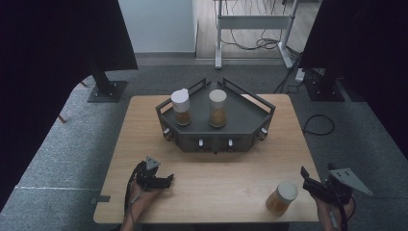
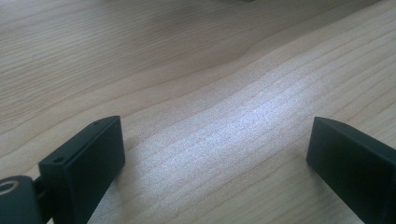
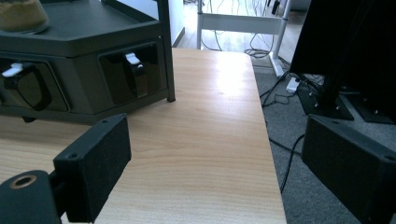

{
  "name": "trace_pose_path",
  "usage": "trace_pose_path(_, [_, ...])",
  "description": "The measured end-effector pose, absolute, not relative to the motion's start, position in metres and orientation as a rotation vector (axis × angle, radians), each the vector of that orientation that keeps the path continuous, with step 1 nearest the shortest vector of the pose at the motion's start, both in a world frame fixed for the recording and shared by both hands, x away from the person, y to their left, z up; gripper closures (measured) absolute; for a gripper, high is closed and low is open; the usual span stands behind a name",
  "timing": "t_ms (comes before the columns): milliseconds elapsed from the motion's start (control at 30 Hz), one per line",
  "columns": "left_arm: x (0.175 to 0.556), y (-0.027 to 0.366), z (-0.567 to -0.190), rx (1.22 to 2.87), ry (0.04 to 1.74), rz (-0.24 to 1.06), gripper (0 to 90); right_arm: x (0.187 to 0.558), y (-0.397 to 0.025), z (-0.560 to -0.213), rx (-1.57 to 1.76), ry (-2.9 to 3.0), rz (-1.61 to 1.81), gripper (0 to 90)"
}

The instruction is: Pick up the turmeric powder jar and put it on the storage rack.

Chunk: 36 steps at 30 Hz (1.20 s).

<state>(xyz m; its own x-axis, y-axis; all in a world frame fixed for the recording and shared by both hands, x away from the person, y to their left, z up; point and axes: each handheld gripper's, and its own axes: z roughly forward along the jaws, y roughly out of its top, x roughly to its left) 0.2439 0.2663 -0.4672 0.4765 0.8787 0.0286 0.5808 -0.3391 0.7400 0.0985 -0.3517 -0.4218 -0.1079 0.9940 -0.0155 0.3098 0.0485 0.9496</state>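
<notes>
Pale wood grain runs across the table (image 1: pixel 207 173), which carries a dark grey, angular rack (image 1: pixel 216 130) toward its far side. On the rack's top shelf stand two upright jars of tan granules: the left jar (image 1: pixel 182 108) wears a white lid that sits tilted, and the right jar (image 1: pixel 217 109) has a flat cream lid. A third jar (image 1: pixel 282 198), also holding tan contents under a cream lid, stands upright on the table near its front right corner, well apart from the rack. The right gripper (image 1: pixel 315 185) hovers just beside this jar, at the table's right edge, without touching it; in the right gripper view its jaws are spread wide with nothing between them, looking over the table edge toward the rack's front corner (image 3: pixel 135 74) and the grey carpet (image 3: pixel 299 154) with its cables. The left gripper (image 1: pixel 161 180) sits low over the table near the front left, held in the person's left hand (image 1: pixel 139 195); in the left gripper view its jaws are likewise spread wide over bare wood (image 2: pixel 210 116), gripping nothing. Black curtains (image 1: pixel 53 53) hang at both sides beyond the table.
</notes>
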Motion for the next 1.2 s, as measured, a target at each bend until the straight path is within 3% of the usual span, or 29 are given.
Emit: trace_pose_path(1200, [0.244,0.266,-0.467,2.052,1.203,0.568,3.9,0.079,-0.326,-0.416,1.231,1.636,1.178,7.9])
